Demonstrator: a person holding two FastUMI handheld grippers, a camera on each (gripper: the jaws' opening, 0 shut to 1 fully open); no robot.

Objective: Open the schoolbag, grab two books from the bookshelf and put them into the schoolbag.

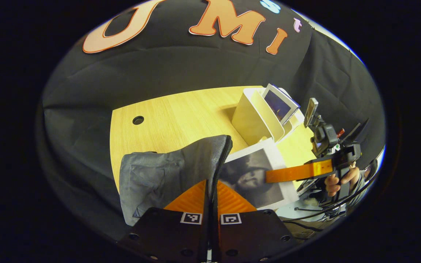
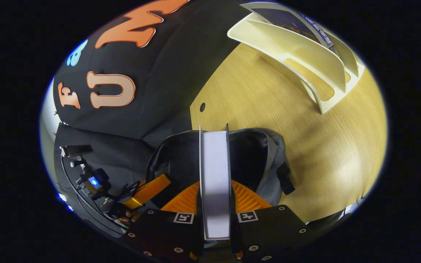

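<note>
On the wooden table [image 2: 305, 146] the cream bookshelf [image 2: 305, 47] stands well apart from me, one book [image 1: 280, 106] left leaning in it. My left claw [image 1: 210, 190] is pinched narrow on the zipper edge of the grey schoolbag [image 1: 159, 175], holding its mouth apart. My right claw [image 2: 215, 193] clamps one book edge-on [image 2: 215, 171], directly over the bag's dark opening. That makes two books, one bag, one shelf.
</note>
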